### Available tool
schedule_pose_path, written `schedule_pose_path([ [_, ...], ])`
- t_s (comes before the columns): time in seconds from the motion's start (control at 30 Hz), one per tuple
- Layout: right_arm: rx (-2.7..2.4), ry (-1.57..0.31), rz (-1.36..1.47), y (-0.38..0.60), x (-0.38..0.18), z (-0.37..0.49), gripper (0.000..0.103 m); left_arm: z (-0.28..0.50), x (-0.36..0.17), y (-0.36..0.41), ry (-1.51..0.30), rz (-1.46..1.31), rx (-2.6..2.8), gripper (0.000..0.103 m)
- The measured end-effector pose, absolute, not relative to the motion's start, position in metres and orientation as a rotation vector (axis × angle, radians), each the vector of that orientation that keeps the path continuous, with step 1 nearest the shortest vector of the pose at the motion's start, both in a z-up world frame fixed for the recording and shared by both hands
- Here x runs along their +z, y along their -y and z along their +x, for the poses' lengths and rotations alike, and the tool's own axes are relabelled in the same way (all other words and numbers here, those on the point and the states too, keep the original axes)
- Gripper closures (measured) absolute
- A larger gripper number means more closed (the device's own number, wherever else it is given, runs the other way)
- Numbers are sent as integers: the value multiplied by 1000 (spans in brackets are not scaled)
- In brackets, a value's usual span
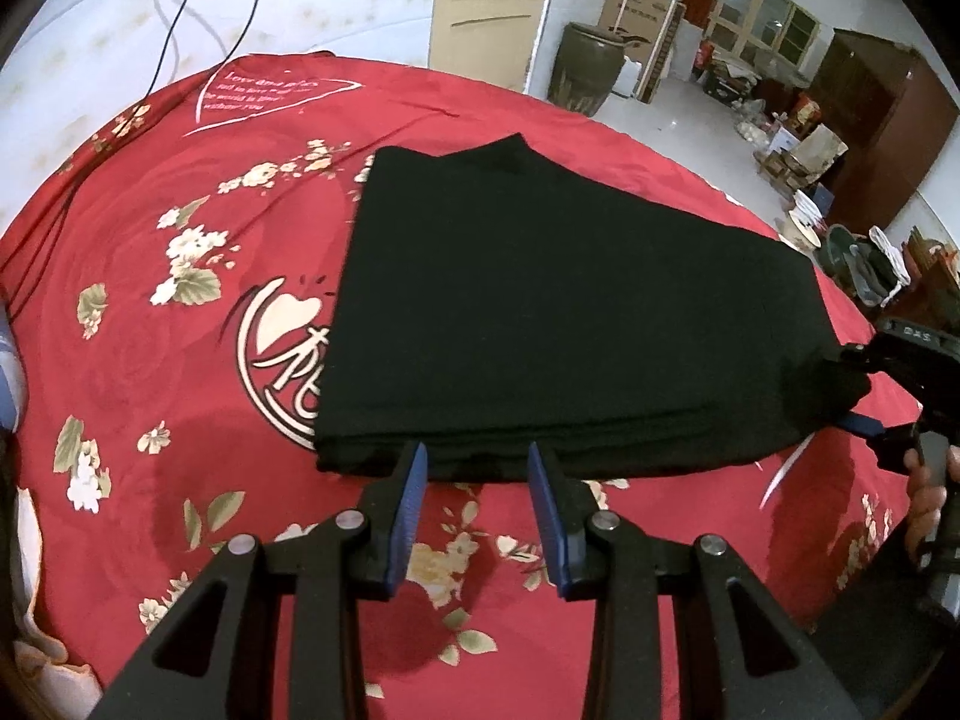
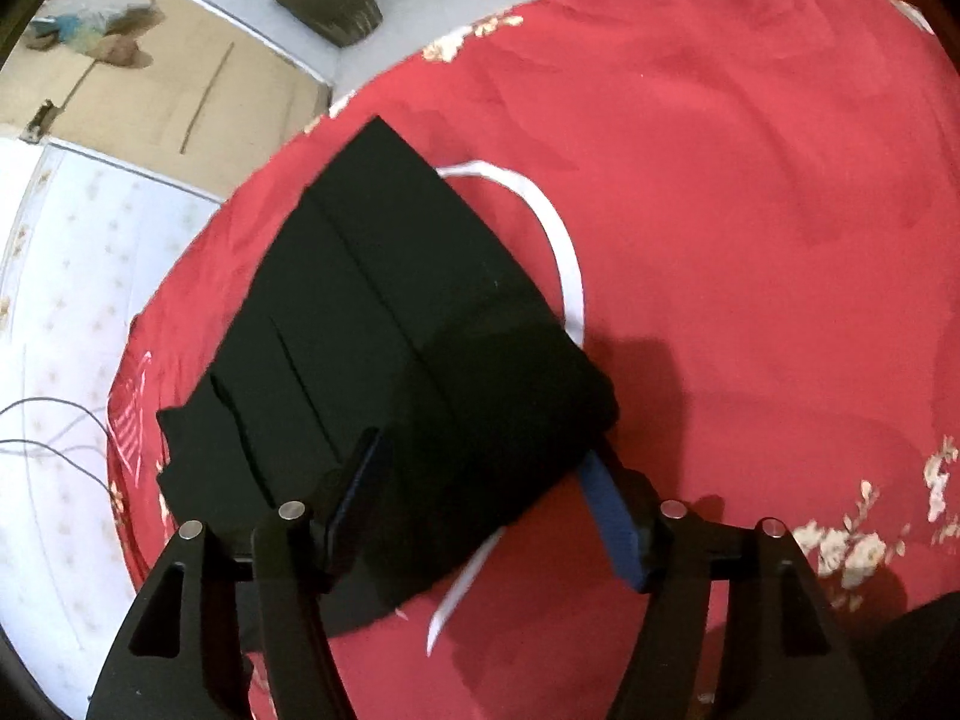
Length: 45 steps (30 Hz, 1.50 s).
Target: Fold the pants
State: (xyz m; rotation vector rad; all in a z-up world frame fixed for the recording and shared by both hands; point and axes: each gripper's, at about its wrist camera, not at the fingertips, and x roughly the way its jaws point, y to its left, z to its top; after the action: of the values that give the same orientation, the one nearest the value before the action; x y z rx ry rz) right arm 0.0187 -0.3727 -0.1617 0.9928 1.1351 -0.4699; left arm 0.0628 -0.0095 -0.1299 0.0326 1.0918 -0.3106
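Black pants (image 1: 540, 300) lie folded into a flat stack on a red flowered bedspread (image 1: 180, 192). My left gripper (image 1: 477, 456) is open, its blue-padded fingertips (image 1: 414, 480) at the near edge of the stack with nothing pinched. At the right of the left wrist view, my right gripper (image 1: 858, 390) straddles the stack's right corner. In the right wrist view the pants (image 2: 390, 300) run away up-left. The right gripper (image 2: 480, 462) stands wide open around the near corner, one finger (image 2: 360, 468) over the cloth and the blue pad (image 2: 606, 510) just beside it.
A hand (image 1: 927, 498) holds the right gripper. Black cables (image 1: 174, 30) cross the white wall and the bedspread's far left. Past the bed's far edge stand a large brown jar (image 1: 591, 66), cardboard boxes (image 1: 642, 6) and a dark wooden cabinet (image 1: 882, 114) on the tiled floor.
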Motion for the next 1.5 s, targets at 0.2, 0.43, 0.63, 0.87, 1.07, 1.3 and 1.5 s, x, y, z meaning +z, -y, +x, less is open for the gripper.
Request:
schedule_pose_path([
  [0.2,-427,-1003,1069,379,-156,9,36,72,-136,-7,-1082,-2,-261,66],
  [0.43,-508,-1027,1092,381,-161,-1,41,81,-145,-26,-1088,-23,-197,66],
  [0.63,-493,-995,1080,381,-161,-1,38,83,-148,-27,-1094,-30,-193,66],
  [0.87,-501,-921,1097,391,-160,-5,74,82,-149,-26,-1095,-31,-194,66],
  [1.07,-491,-958,1067,387,-162,7,82,81,-142,-32,-1083,-48,-186,66],
  [1.3,-290,-881,891,361,-94,33,84,84,-134,-49,-1068,-88,-147,66],
  [1.5,-44,-872,683,286,-35,81,84,85,-127,-64,-1058,-119,-116,66],
])
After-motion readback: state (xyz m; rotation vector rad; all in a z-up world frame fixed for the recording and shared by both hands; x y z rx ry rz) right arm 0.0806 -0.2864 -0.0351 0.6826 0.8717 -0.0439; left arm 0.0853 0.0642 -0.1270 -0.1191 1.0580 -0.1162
